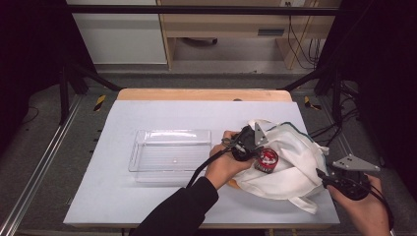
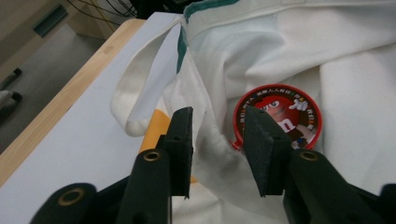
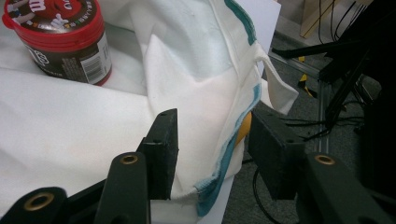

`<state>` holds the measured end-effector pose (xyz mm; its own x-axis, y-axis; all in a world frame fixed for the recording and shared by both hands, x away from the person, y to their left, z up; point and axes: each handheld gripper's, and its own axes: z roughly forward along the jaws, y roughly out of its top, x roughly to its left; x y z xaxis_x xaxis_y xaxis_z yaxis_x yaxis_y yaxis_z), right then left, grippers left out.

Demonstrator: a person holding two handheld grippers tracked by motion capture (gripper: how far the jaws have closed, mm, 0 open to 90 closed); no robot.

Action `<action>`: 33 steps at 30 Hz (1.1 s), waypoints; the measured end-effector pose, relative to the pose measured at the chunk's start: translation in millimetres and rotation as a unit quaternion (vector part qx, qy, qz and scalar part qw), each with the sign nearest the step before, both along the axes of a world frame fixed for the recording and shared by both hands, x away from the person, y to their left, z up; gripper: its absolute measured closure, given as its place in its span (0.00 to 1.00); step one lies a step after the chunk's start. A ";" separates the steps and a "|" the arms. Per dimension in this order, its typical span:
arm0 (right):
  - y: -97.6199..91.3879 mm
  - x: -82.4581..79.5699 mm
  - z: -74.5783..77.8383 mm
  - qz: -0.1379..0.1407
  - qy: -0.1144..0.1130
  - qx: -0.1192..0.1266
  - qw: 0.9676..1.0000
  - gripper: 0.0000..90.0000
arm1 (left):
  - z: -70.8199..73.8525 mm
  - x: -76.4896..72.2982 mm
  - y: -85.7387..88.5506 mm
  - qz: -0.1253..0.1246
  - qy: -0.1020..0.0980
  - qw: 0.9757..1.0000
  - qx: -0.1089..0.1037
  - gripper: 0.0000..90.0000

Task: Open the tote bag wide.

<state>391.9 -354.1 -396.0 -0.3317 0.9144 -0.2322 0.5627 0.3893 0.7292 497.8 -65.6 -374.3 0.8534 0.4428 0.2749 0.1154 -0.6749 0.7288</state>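
High view: your two claws work a white cloth bag (image 1: pixel 290 162) crumpled on the right part of the pale surface (image 1: pixel 118 196), with a red-lidded candy jar (image 1: pixel 267 160) sitting in its folds.

The biggest risk is the bag itself. Your right claw (image 3: pixel 212 135), at the bag's near right corner, has its jaws spread around the teal-trimmed hem (image 3: pixel 219 182), and the pads do not seem to press the cloth yet, though the angle makes this hard to judge. If you pull before they bite, the hem may slip free; if you pull hard once they do, the whole bag could drag toward the surface's edge just beside it.

Next, the jar. It stands on soft, uneven cloth, so any tug on the bag might tip or roll it.

Your left claw (image 2: pixel 217 135) hovers spread over a bunched fold (image 2: pixel 210 149), one jaw at the jar's lid rim. Closing here could pinch cloth together with the jar, or nudge the jar aside.

Around you: a clear plastic tray (image 1: pixel 169 155) lies to the left, apart from the bag. The bag's loose handle loop (image 2: pixel 135 107) and an orange thing (image 2: pixel 156 128) tucked under the cloth lie close to your left claw and could snag.
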 end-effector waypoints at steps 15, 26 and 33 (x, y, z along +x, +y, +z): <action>-7.7 -5.4 -11.3 -0.012 0.021 0.012 1.000 0.62 | -13.0 24.7 20.7 0.040 0.025 0.998 0.031 0.92; -12.2 -12.6 -25.5 -0.016 0.042 0.015 0.999 0.76 | -23.2 32.4 28.9 0.059 0.042 0.996 0.055 0.92; -12.1 -13.9 -33.5 -0.021 0.046 0.013 0.999 0.82 | -27.6 28.5 28.5 0.057 0.038 0.995 0.069 0.92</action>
